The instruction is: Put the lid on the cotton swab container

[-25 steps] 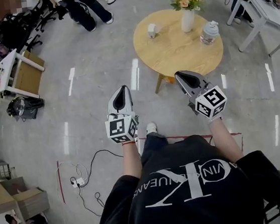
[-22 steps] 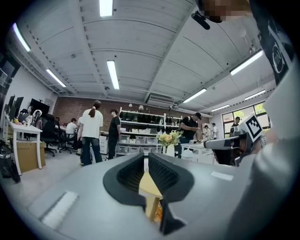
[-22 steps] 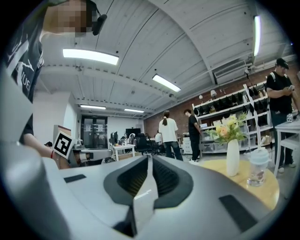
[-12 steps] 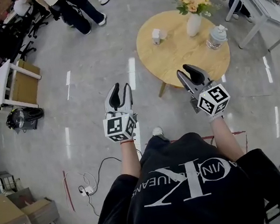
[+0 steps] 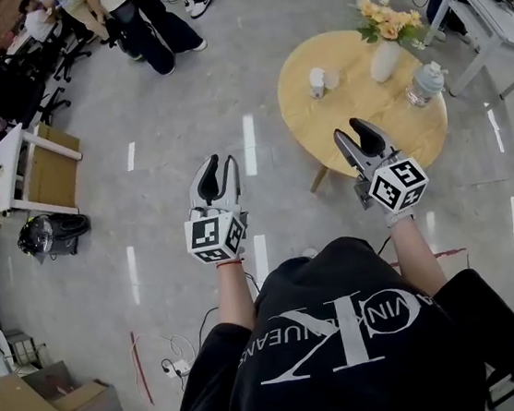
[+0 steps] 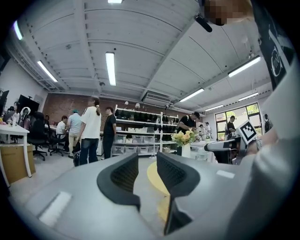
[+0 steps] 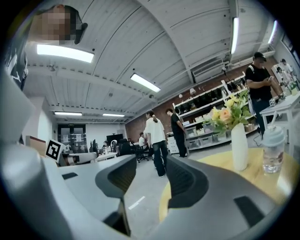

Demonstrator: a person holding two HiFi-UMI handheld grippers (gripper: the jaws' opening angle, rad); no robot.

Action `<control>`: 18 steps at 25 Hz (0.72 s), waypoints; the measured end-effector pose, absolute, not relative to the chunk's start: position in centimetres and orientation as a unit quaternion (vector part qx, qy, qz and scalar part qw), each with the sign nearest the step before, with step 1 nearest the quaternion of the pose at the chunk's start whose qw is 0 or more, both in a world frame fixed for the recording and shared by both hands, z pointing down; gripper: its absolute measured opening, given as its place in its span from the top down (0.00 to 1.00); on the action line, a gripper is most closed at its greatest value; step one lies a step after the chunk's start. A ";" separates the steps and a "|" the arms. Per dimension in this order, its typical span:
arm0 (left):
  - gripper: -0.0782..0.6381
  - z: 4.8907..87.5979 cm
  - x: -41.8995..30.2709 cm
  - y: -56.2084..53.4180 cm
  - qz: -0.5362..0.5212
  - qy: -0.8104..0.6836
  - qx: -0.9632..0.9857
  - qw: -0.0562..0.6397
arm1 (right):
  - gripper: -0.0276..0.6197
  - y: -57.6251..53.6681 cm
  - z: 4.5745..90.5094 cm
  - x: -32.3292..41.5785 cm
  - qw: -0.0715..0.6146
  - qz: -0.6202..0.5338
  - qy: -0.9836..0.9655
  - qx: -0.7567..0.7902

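A round wooden table [image 5: 360,131] stands ahead to the right. On it are a small white container [image 5: 317,79] with a small pale piece [image 5: 333,80] beside it, a white vase of flowers [image 5: 384,56] and a clear jar with a pale top [image 5: 425,83]. My left gripper [image 5: 216,164] hangs over bare floor left of the table, open and empty. My right gripper [image 5: 356,129] is over the table's near edge; its jaws are opening with nothing between them. The right gripper view shows the vase [image 7: 239,146] and the jar [image 7: 273,151] beyond the jaws.
People stand at the back [image 5: 148,18]. A white table [image 5: 487,15] is at the far right and a desk with chairs [image 5: 17,146] at the left. A dark bag [image 5: 48,232], cardboard boxes [image 5: 40,403] and floor cables [image 5: 178,360] lie to my left.
Both grippers were shut and now stand open. The table sits further right and lower in the head view, and the right gripper has come over its near edge.
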State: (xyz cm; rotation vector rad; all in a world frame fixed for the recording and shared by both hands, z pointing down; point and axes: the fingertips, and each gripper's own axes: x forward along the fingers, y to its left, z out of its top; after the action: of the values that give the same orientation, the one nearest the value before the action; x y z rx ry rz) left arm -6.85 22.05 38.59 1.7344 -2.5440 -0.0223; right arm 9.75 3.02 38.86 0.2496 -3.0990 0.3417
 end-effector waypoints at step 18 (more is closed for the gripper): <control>0.71 42.2 -12.2 12.9 -0.010 -0.767 0.637 0.072 | 0.68 -2.6 41.4 3.4 0.059 0.119 -0.983 0.127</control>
State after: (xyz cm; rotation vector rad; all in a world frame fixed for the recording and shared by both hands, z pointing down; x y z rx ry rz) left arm -12.23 12.93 42.21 1.9152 -2.3057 -0.0314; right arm 3.35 -2.60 41.41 0.3849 -2.9760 0.3616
